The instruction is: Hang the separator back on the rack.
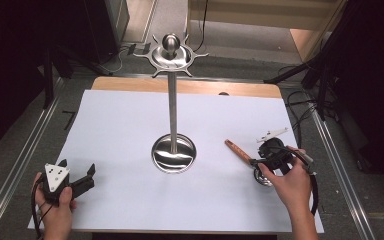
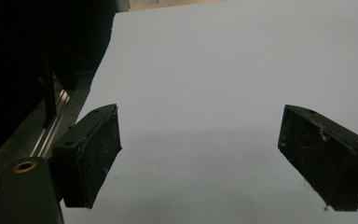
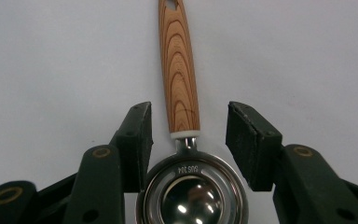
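Jaws of the right gripper (image 3: 189, 140) stand apart around a spoon (image 3: 182, 100) with a striped wooden handle and shiny round metal bowl; the left gripper (image 2: 200, 156) gapes wide over smooth white paper (image 2: 223, 70).

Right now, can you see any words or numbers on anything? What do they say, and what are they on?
"pt sns", or close to it: small stamped letters on the steel rim of the wooden-handled utensil, seen between the right tongs; too blurred to be sure of.
A dark mark like a "7" on the floor left of the table; it may be tape, not a number.
Nothing else carries text.
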